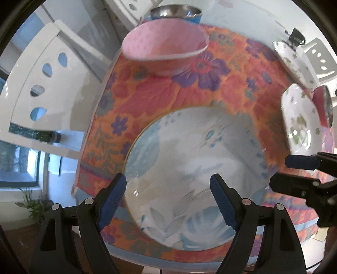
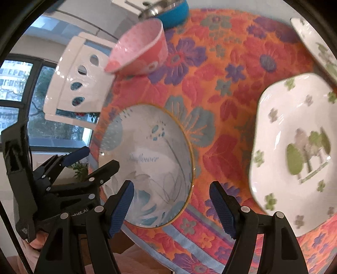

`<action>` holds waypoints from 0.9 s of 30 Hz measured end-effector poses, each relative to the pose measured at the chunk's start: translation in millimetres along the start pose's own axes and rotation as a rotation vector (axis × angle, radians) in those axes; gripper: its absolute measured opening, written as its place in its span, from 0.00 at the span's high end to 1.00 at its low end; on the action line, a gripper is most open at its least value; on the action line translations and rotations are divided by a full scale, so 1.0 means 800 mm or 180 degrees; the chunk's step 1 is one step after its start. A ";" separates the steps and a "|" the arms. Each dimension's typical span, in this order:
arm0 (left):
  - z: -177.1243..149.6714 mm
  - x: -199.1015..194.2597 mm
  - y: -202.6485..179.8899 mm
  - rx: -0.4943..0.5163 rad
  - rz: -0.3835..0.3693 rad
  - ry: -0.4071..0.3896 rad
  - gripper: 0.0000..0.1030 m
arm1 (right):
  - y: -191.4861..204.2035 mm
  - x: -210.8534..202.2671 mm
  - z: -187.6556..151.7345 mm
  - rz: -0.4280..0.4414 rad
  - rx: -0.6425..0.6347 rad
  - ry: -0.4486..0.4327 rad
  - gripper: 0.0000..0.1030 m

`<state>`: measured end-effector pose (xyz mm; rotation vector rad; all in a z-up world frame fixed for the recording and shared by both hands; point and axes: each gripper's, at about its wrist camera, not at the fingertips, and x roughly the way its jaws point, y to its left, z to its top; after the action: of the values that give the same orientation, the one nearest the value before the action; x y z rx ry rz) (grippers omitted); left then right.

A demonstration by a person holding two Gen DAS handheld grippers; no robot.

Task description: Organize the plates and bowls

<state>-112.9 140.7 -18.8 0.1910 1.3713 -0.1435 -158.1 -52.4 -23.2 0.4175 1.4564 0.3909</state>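
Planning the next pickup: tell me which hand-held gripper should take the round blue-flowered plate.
Left. The left hand-held gripper hangs open right over the plate, its near rim between the fingers. The right hand-held gripper is open over the cloth beside it.

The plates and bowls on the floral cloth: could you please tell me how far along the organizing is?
Nothing looks stacked yet. The blue-flowered plate, the pink bowl, the steel bowl with a blue outside and the white tree-pattern plate each lie apart on the floral cloth. Nothing is in hand: the left gripper and the right gripper hang over the dishes with jaws open and empty. All the grouping is left.
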 end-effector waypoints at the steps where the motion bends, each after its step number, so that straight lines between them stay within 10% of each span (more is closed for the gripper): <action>1: 0.004 -0.004 -0.004 0.0011 -0.0012 -0.0014 0.22 | -0.003 -0.008 0.000 0.0004 0.0000 -0.0036 0.29; 27: 0.087 0.035 -0.215 0.0425 -0.0540 0.0226 0.22 | -0.219 -0.157 -0.071 -0.0169 0.1082 -0.0909 0.29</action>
<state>-77.4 -42.0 -42.3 0.1925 1.4491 -0.3737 -223.6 -264.5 -5.5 0.6769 1.2510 0.0347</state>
